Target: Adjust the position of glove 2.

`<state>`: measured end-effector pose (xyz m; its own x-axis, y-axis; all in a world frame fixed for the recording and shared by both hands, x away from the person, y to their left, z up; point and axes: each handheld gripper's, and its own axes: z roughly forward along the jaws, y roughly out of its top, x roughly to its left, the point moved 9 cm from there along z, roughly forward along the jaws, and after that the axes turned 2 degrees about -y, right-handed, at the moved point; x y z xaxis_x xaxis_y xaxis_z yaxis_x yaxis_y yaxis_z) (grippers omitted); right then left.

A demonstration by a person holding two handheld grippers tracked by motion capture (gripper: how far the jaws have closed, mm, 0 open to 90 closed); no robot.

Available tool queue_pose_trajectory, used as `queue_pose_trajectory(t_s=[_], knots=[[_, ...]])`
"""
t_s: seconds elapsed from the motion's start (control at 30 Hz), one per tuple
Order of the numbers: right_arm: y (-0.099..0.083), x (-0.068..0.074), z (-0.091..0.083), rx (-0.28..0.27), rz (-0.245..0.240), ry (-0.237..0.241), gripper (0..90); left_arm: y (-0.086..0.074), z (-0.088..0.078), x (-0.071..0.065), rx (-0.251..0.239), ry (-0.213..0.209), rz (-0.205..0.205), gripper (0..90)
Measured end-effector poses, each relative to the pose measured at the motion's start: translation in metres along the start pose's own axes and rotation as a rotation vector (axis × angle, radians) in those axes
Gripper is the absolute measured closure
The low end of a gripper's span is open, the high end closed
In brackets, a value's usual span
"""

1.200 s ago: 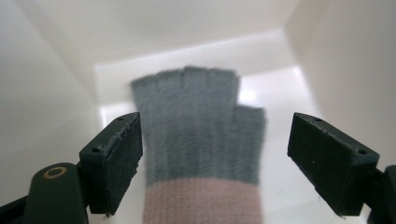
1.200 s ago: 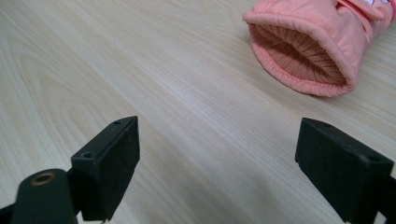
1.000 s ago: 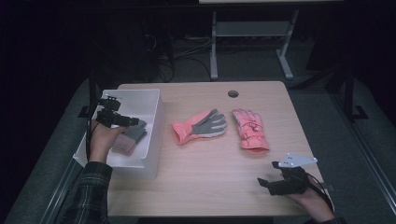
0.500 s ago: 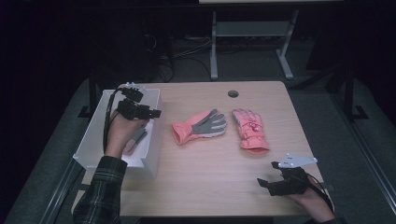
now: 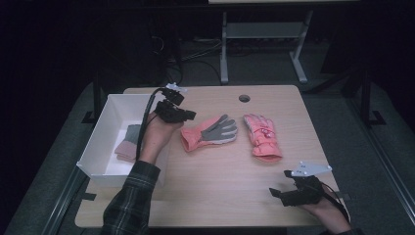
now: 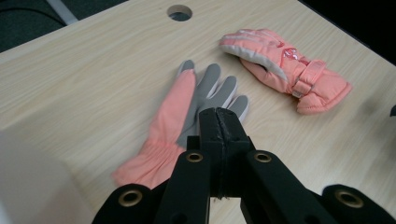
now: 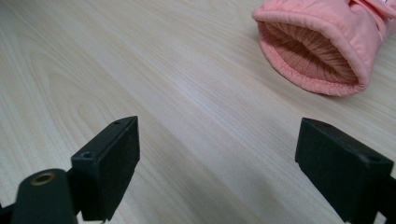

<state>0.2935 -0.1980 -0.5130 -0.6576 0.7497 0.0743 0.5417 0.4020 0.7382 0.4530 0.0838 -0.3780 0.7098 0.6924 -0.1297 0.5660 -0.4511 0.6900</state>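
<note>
Left gripper [image 5: 188,115]: moved from over the bin [image 5: 105,128] to the palm-up glove [image 5: 209,133] mid-tabletop; jaws just closed, empty, pressed together. Folded gloves [image 5: 128,142] lie in the bin. Second glove [image 5: 262,136] beside it. Right gripper [image 5: 275,193]: unmoved at near right corner, jaws wide.

We see the left claw [image 5: 188,115] with jaws pressed flat together, nothing between them; they have just been closing. Left forearm comes up from the bottom edge in a plaid sleeve, hand wrapped round the claw body, cable looping back over the wrist. Right claw [image 5: 278,194] sits low near the front right of the worktop, jaws spread wide and empty, grey plate on top, hand gripping from behind.
</note>
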Motion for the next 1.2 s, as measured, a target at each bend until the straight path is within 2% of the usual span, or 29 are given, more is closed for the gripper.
queue_pose_trajectory(t_s=[0.13,0.27,0.3,0.37,0.47,0.63,0.83,0.97,1.1,1.2], knots=[[0.000,0.000,-0.001,-0.004,-0.003,0.004,13.6,0.002,0.027,-0.009,0.023,-0.003,0.009,89.7],[0.000,0.001,-0.001,-0.009,0.002,0.010,13.6,-0.002,0.054,-0.012,0.047,-0.003,0.014,89.7],[0.000,0.001,-0.001,-0.008,0.002,0.011,13.6,-0.004,0.060,-0.011,0.049,0.004,0.009,89.7],[0.000,0.000,-0.001,-0.008,-0.002,0.012,13.6,-0.007,0.067,-0.006,0.070,0.026,0.027,89.7],[-0.001,0.000,-0.002,-0.006,0.007,0.012,13.6,-0.008,0.080,-0.001,0.070,0.050,0.018,89.7],[-0.002,0.000,-0.004,-0.007,0.001,0.010,13.6,-0.017,0.098,0.009,0.101,0.065,0.011,89.7],[-0.004,0.000,-0.005,-0.004,0.009,0.009,13.5,-0.035,0.115,0.018,0.138,0.077,-0.020,89.7],[-0.006,0.000,-0.007,-0.003,0.009,0.004,13.6,-0.047,0.124,0.019,0.157,0.049,-0.045,89.8],[-0.006,0.000,-0.007,-0.001,0.012,0.002,13.6,-0.051,0.122,0.016,0.142,0.025,-0.054,89.8],[-0.007,0.000,-0.007,0.000,0.009,0.003,13.6,-0.055,0.118,0.014,0.156,0.011,-0.045,89.8]])
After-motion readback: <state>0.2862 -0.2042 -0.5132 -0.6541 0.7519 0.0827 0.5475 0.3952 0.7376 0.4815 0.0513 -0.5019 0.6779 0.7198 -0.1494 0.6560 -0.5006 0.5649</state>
